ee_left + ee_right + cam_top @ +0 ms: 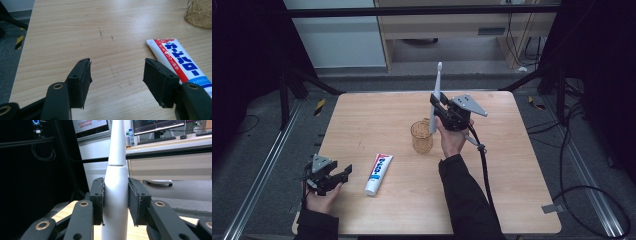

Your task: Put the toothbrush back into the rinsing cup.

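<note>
Wooden table [377, 120], right hand-held gripper [115, 200] clamping toothbrush [116, 182]

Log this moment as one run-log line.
right gripper: shut on toothbrush, upright over cup | left gripper: open, idle | toothpaste tube: flat on table

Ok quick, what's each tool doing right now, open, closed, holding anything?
Left tool: open, empty, low over the table beside the toothpaste tube.
Right tool: closed on the white toothbrush, held upright above the cup.
</note>
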`<state>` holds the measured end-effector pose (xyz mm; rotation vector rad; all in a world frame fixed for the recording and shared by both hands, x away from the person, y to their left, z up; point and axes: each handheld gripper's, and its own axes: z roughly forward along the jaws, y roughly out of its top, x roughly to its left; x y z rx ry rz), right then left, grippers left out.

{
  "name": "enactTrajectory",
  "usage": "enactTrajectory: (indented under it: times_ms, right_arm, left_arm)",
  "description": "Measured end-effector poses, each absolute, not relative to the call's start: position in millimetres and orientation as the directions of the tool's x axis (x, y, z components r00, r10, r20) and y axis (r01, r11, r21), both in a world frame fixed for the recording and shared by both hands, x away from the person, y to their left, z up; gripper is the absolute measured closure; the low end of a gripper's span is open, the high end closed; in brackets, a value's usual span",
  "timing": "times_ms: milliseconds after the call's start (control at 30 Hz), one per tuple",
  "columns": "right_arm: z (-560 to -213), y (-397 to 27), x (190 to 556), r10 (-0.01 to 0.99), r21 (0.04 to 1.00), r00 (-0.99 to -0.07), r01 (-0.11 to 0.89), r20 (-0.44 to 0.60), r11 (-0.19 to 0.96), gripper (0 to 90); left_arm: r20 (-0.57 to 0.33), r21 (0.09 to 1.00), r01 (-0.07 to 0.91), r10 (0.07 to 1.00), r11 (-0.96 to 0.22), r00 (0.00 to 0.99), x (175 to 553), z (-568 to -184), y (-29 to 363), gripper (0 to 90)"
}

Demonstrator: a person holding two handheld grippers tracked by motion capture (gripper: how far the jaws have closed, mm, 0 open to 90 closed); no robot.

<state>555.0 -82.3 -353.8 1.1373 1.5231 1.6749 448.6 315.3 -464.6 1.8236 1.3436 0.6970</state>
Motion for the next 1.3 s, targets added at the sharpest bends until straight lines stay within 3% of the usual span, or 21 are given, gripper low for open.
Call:
enactTrajectory:
  times_ms: [400,1300]
  right_arm:
    - [-363,-73,571,0.872,0.981,-0.449,0.103,0.194,-0.165,67.6]
    - [-401,-62,583,0.875,0.976,-0.448,0.187,0.183,-0.109,67.6]
  left_arm:
    - [-0.010,0.829,0.536,0.954,-0.160,0.300,448,-464,315,38.0]
    - [-0.009,0.829,0.535,0.954,-0.161,0.300,448,-465,315,38.0]
